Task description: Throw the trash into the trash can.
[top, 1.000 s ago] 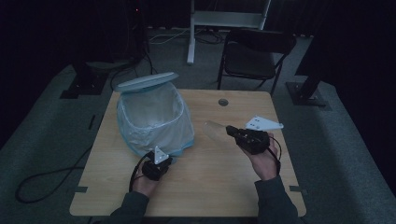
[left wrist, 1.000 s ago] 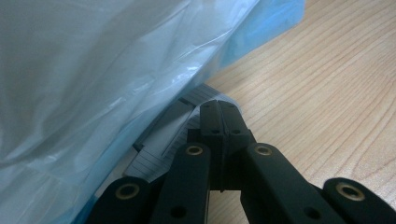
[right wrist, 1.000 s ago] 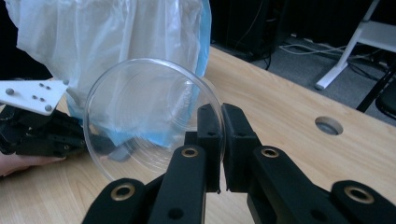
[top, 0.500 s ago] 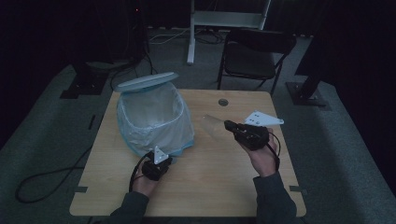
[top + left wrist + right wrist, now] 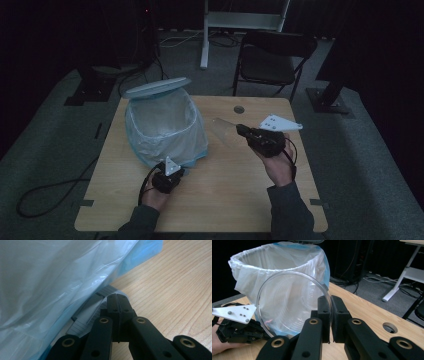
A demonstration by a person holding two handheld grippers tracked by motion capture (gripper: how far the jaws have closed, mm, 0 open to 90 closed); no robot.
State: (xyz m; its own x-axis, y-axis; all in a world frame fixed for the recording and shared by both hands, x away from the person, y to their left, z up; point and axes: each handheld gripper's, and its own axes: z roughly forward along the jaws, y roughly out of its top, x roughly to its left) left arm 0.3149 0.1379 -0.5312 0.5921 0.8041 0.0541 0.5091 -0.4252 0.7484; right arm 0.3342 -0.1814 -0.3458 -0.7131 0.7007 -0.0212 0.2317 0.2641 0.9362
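Our right gripper [image 5: 329, 305] clamped on a clear ribbed round bowl [image 5: 293, 303], crinkly bag-lined bin [image 5: 162, 125] at nine o'clock; left gripper [image 5: 117, 300] pinched closed.

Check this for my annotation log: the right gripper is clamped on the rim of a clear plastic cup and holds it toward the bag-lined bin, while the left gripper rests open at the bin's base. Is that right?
One thing is off: the left gripper is not open. The left gripper view shows its jaws pressed together at the foot of the bag-lined bin. The right gripper does clamp the clear plastic cup by its rim.
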